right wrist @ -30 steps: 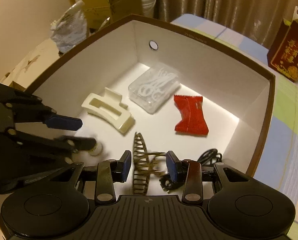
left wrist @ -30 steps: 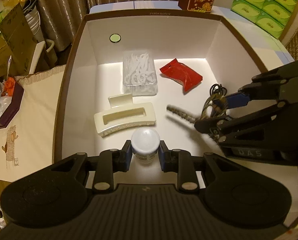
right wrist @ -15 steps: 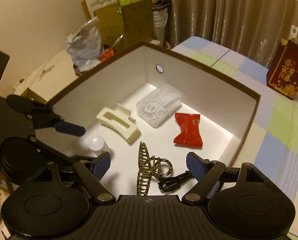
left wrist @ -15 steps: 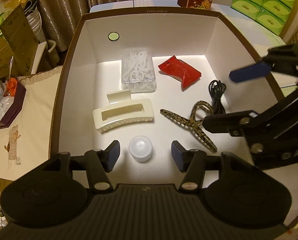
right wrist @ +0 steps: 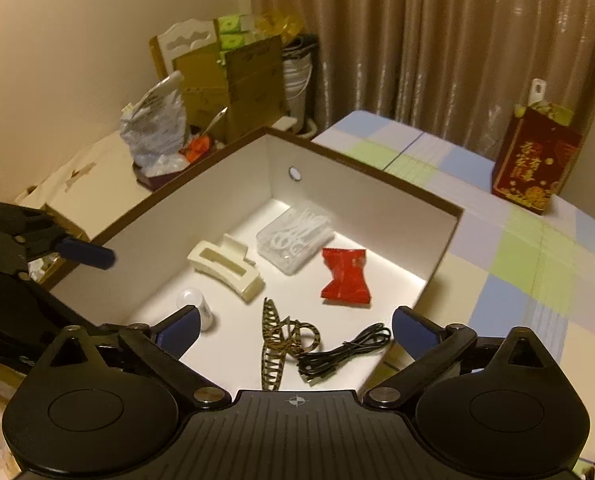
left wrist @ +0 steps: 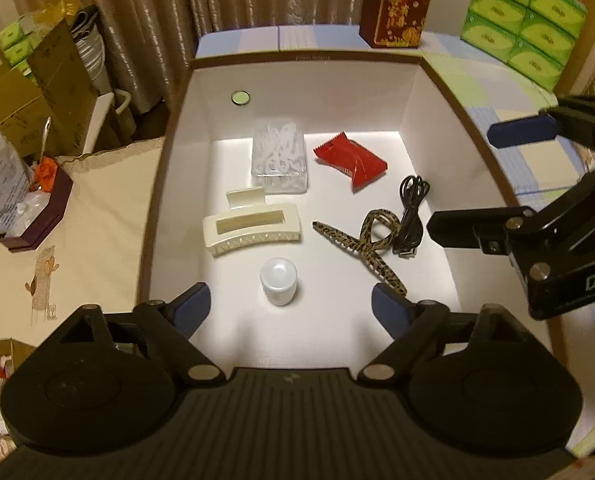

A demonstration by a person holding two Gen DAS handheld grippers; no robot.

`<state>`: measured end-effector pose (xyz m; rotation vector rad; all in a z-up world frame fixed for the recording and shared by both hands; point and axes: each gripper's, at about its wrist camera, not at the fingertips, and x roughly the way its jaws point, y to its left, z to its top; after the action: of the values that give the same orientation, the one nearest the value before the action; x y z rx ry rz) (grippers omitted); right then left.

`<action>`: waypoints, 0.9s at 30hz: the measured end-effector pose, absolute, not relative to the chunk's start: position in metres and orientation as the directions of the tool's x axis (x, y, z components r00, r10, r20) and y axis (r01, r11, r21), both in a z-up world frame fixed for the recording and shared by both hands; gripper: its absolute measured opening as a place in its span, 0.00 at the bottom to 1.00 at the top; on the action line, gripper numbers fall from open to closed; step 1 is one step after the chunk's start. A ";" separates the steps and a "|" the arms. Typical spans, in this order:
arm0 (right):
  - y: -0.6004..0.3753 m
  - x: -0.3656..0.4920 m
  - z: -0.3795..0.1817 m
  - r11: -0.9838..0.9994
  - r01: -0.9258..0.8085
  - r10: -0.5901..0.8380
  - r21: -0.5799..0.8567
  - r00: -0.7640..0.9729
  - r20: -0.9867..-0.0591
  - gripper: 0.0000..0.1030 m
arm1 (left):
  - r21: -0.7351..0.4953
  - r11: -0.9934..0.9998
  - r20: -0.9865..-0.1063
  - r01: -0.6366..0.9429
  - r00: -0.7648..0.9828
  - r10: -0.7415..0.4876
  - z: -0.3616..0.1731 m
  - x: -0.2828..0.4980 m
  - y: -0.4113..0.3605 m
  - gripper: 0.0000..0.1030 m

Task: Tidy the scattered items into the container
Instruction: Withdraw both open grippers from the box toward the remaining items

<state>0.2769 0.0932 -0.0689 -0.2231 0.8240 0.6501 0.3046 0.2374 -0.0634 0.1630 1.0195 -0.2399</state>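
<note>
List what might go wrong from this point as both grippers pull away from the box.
1. The small white bottle stands upright between the open fingers of the left gripper; a sideways drift may tip it.
2. The right gripper hangs open just over the leopard hair claw and the black cable; a finger could snag the cable's loops.
3. Its lower finger sits close to the box wall and might catch the rim.

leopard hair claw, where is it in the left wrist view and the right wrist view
Left wrist: the leopard hair claw lies right of centre on the box floor, beside the black cable.
Right wrist: the claw is at lower centre, left of the cable.
Shared landmark: the red packet.
</note>
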 end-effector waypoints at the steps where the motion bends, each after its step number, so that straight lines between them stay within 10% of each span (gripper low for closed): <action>1: 0.091 0.275 -0.067 0.787 -0.614 0.449 0.061 0.503 -0.739 0.98 | 0.025 0.964 -0.854 0.265 0.507 -0.117 -0.060 0.302 0.238 0.88; 27: 0.046 0.209 -0.039 0.778 -0.623 0.484 0.082 0.512 -0.710 0.98 | 0.060 0.983 -0.801 0.172 0.596 -0.055 -0.011 0.221 0.216 0.96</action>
<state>0.2090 0.0456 -0.0392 -0.1927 0.7888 0.6708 0.2213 0.2160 -0.0110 0.1361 0.9231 -0.1319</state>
